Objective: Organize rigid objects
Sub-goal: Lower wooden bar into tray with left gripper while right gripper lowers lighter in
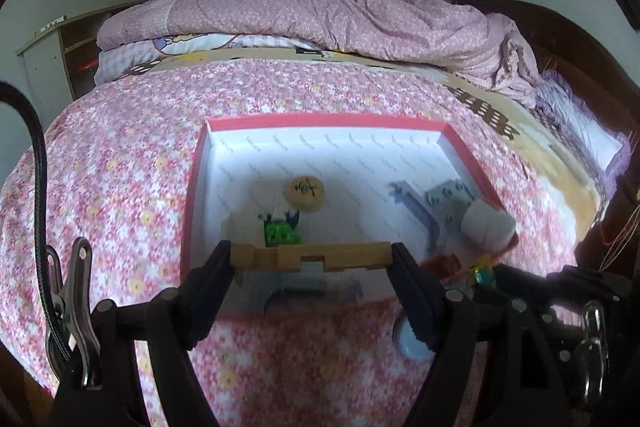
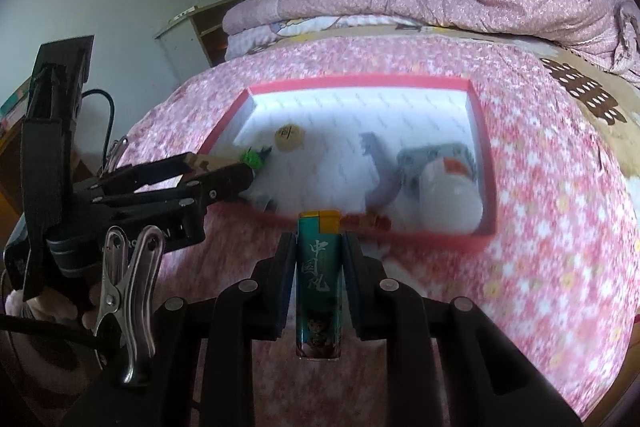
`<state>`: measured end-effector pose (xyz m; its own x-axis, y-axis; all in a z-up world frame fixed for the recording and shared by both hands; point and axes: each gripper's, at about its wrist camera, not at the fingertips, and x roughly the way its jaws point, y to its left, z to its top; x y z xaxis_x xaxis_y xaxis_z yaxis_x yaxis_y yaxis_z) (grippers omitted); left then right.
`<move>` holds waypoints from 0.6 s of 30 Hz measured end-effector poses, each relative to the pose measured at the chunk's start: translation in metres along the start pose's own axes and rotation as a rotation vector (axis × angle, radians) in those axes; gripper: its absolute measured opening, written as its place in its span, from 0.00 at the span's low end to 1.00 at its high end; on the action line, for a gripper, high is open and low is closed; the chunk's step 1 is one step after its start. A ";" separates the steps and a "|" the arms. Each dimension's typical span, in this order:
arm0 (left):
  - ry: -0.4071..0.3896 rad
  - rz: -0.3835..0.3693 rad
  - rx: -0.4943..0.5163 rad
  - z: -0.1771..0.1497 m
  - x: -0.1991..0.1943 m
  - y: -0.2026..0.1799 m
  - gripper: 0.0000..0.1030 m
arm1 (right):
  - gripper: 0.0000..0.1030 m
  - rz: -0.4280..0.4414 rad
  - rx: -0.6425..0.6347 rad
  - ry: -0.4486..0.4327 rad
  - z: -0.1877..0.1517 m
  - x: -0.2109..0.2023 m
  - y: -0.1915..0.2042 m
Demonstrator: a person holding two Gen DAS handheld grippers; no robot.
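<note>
Here the left hand-held gripper (image 1: 311, 257) pinches a notched wooden block (image 1: 310, 257) crosswise above the near edge of the red-rimmed box (image 1: 328, 121) on the bed (image 1: 120, 155). The right hand-held gripper (image 2: 318, 239) clamps an upright teal lighter (image 2: 319, 279) just short of that box, which holds a round wooden disc (image 1: 305, 193) and a green toy (image 1: 280, 233).

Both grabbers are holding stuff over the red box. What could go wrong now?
1. The wooden block is pinched only at its two ends by the left gripper, so it might twist or slip out.
2. Dropped straight down, it could land on the green toy below.
3. The lighter in the right gripper sits at the red box near edge and might fall outside on the bed.
</note>
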<state>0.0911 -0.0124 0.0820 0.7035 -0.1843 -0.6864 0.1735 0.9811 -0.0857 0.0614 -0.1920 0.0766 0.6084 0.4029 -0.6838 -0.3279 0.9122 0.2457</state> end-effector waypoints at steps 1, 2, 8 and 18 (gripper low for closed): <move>-0.004 -0.001 0.000 0.004 0.002 0.000 0.78 | 0.24 -0.003 0.002 -0.002 0.004 0.002 -0.001; -0.006 -0.001 0.001 0.007 0.004 0.001 0.78 | 0.24 -0.006 0.006 -0.003 0.008 0.003 -0.003; -0.008 -0.005 0.001 0.023 0.019 0.002 0.78 | 0.24 -0.016 0.032 -0.007 0.033 0.017 -0.014; 0.014 0.010 -0.025 0.037 0.046 0.009 0.78 | 0.24 -0.034 0.056 0.002 0.056 0.039 -0.030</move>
<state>0.1501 -0.0137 0.0764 0.6952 -0.1740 -0.6974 0.1491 0.9841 -0.0969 0.1356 -0.1993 0.0810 0.6174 0.3713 -0.6935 -0.2659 0.9282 0.2603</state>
